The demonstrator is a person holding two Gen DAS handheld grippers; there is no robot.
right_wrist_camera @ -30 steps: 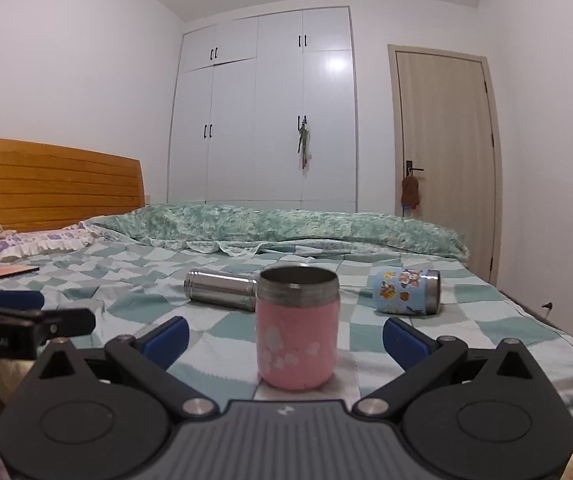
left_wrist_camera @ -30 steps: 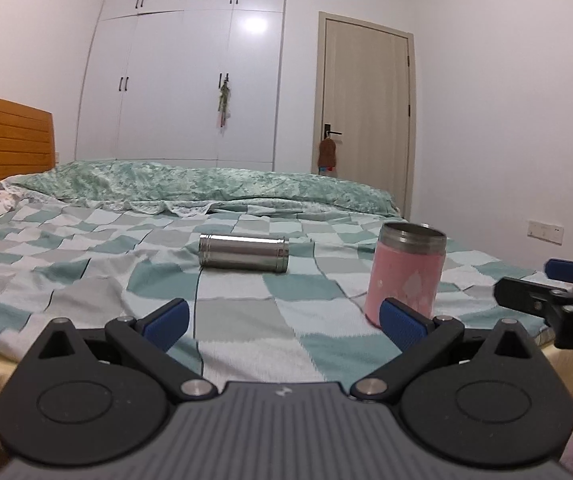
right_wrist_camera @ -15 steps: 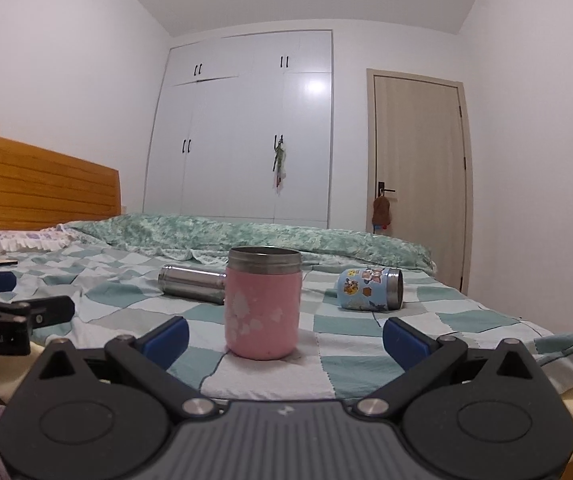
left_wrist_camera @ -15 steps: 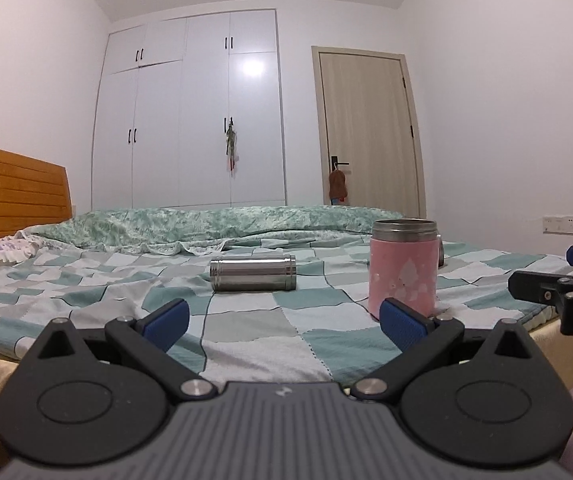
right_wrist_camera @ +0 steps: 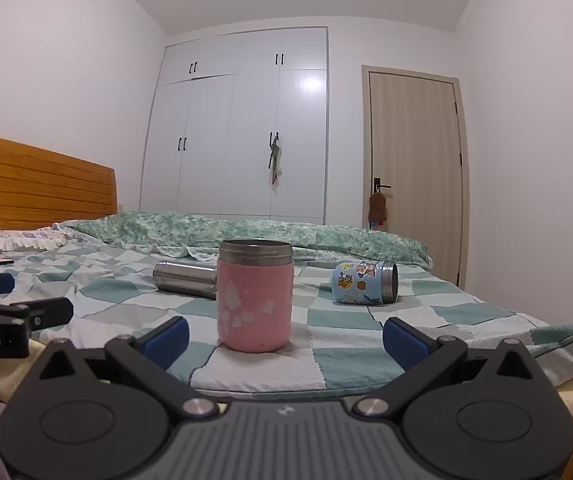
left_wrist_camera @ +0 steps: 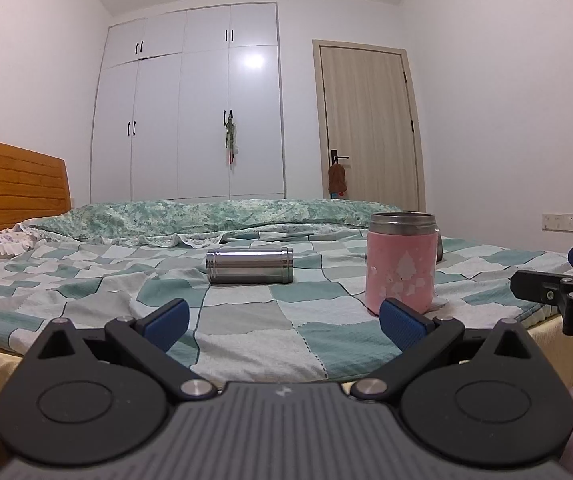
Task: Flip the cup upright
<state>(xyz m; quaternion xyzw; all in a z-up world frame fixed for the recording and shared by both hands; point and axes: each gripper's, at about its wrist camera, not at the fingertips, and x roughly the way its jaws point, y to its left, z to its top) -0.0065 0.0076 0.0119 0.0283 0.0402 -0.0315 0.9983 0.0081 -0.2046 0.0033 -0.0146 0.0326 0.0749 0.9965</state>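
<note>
Both grippers, left and right, gape empty; left reads "Robot.AI"; pink cup upright.

Home bedroom: quilted bed, white wardrobe, wooden headboard.

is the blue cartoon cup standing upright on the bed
No, the blue cartoon cup lies on its side on the checked blanket, its open mouth facing right, behind the upright pink cup.
</note>
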